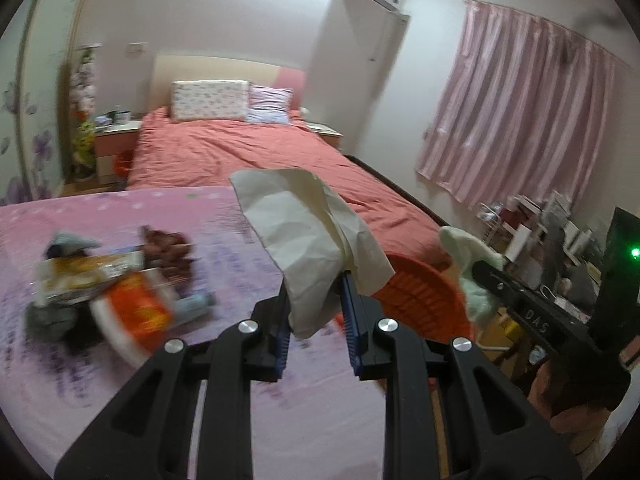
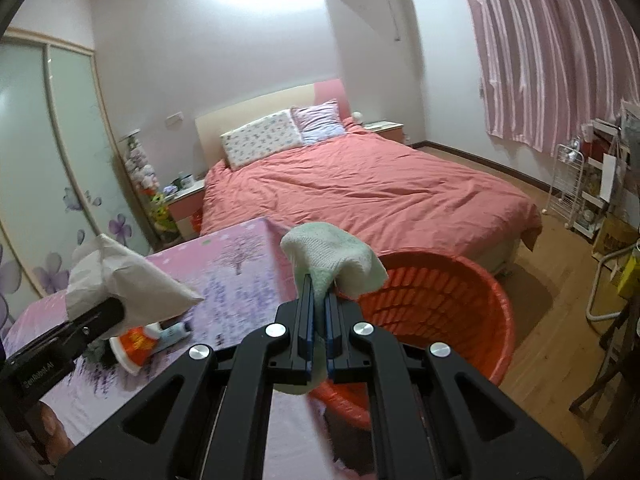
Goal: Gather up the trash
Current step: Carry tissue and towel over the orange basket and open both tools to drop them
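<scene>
- Left gripper (image 1: 316,316) clamped on crumpled beige paper (image 1: 304,232), over the desk (image 1: 120,380).
- Right gripper (image 2: 319,312) pinched on pale green cloth (image 2: 332,258).
- Orange basket (image 2: 460,300) sits off the desk's right edge, just right of the right gripper; right hand is nearer.
- More trash, a wrapper pile (image 1: 100,292), lies left on the desk.

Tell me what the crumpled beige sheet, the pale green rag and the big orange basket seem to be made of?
Crumpled beige sheet: probably thin paper or tissue, matte, holding sharp creases. Pale green rag: soft knitted or terry cloth, with visible weave. Big orange basket: likely moulded plastic, slightly glossy, with a slotted lattice wall.
</scene>
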### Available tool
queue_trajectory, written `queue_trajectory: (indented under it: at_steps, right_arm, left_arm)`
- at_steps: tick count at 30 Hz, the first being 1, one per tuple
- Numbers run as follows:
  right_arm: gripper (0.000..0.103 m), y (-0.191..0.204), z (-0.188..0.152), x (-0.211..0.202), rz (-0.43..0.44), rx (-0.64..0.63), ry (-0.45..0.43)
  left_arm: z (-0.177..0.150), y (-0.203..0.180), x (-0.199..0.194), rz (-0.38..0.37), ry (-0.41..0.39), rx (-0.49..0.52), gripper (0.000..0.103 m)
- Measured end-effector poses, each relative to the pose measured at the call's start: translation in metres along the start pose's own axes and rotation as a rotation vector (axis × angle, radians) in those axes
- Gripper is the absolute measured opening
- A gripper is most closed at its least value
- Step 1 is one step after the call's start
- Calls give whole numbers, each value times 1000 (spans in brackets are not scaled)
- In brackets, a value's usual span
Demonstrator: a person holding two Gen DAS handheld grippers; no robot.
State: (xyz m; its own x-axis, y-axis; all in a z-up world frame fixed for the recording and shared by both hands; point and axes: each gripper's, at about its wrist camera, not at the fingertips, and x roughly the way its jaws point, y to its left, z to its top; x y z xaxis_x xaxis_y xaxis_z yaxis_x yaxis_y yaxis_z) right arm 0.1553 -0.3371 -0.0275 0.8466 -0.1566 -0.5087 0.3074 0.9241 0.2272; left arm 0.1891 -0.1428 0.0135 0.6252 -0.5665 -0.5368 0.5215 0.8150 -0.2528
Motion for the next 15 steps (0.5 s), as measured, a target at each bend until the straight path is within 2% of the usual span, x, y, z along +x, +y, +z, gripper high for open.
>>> queue_trajectory:
  at_steps: [8, 12, 15]
  right_arm:
    - [5, -37, 6, 24, -20, 53, 6]
    - [7, -57, 4, 44, -17, 91, 27]
    - [27, -66, 1, 58, -12, 104, 68]
  left_arm:
    - [6, -51, 79, -89, 70, 71, 24]
    - [3, -65, 114, -87, 118, 102, 30]
    - [-3, -67, 142, -59, 170, 112, 44]
